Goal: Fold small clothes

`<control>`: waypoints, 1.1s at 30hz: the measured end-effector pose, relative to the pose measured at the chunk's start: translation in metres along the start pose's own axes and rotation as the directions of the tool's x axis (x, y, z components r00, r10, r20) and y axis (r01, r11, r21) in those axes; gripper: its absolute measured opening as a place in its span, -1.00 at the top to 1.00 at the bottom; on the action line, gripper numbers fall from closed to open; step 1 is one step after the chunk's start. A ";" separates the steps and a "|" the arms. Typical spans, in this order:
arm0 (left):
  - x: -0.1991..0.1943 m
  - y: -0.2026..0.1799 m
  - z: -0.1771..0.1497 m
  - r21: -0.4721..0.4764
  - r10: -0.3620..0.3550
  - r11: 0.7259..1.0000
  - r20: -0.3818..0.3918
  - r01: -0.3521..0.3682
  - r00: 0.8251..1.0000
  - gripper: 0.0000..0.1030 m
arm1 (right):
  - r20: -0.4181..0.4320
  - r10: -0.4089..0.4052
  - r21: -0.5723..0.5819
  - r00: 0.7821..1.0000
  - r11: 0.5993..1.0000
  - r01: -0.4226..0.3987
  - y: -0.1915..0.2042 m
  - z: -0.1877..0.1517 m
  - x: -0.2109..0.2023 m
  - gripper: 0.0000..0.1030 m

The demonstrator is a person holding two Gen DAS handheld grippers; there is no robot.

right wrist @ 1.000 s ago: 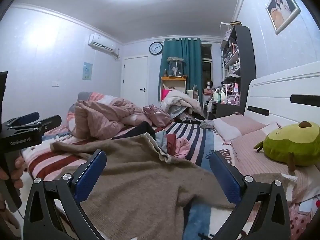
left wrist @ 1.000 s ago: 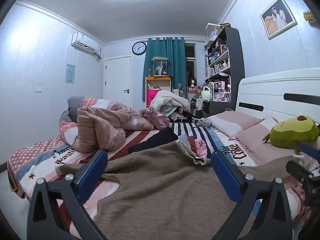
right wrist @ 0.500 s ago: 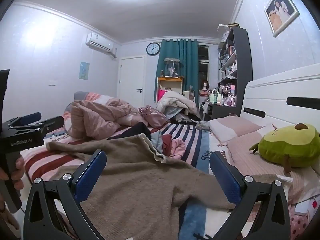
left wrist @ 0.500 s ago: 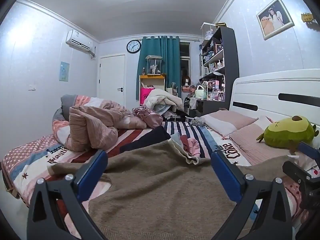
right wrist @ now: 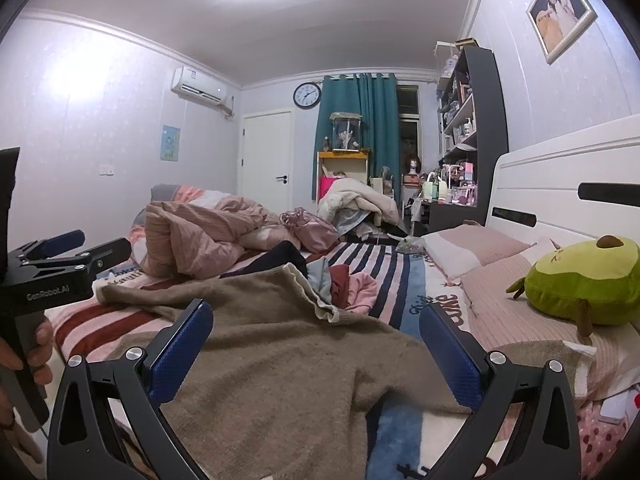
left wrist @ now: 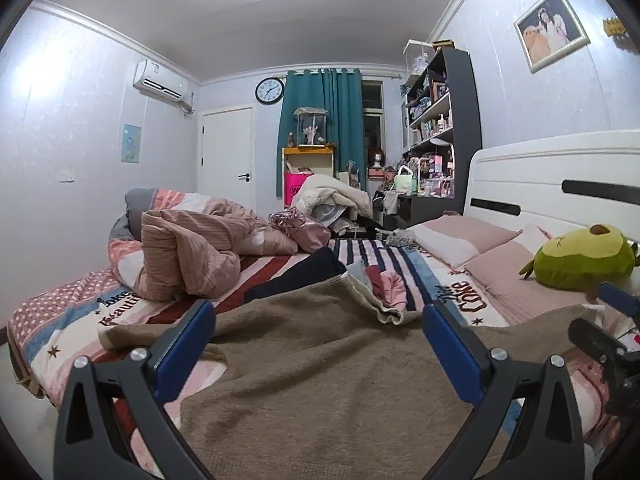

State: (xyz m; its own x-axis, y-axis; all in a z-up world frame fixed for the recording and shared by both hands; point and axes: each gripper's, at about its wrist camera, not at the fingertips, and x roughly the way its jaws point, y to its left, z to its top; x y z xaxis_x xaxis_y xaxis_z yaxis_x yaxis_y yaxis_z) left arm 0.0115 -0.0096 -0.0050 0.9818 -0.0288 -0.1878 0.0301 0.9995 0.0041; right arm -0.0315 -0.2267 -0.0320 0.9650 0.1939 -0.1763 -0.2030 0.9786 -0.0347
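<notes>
Both cameras have drifted slightly. Left gripper [left wrist: 316,344] and right gripper [right wrist: 316,340], jaws apart and empty, hover over a brown sweater [left wrist: 320,380]; next, grasp its sleeve toward two o'clock.

Each gripper is built from black angular frames with triangular cut-outs, fastened by silver round-headed screws. The left gripper [left wrist: 316,320] and right gripper [right wrist: 316,318] are fitted with blue textured pads [right wrist: 182,346]. White "GenRobot.AI" lettering is printed on the left gripper's black body, whose handle is gripped by a hand [right wrist: 30,350].
</notes>
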 end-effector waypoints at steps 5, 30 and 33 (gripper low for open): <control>0.002 0.001 0.000 -0.015 -0.012 1.000 -0.001 0.012 1.000 -0.98 | -0.004 -0.003 0.011 1.000 1.000 0.003 -0.003 0.000 -0.001 -0.99; 0.003 0.004 -0.006 -0.017 0.025 1.000 -0.012 -0.025 1.000 -0.98 | 0.000 -0.012 0.026 1.000 1.000 0.012 -0.007 -0.005 -0.008 -0.99; 0.002 0.004 -0.006 -0.018 0.029 0.999 -0.010 -0.029 1.000 -0.98 | 0.002 -0.013 0.024 1.000 1.000 0.013 -0.007 -0.004 -0.009 -0.99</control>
State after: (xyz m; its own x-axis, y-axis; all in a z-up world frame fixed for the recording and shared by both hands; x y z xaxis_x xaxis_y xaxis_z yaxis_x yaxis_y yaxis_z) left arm 0.0124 -0.0058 -0.0118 0.9803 0.0003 -0.1975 -0.0021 1.0000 -0.0085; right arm -0.0397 -0.2353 -0.0339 0.9679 0.1814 -0.1739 -0.1865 0.9824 -0.0131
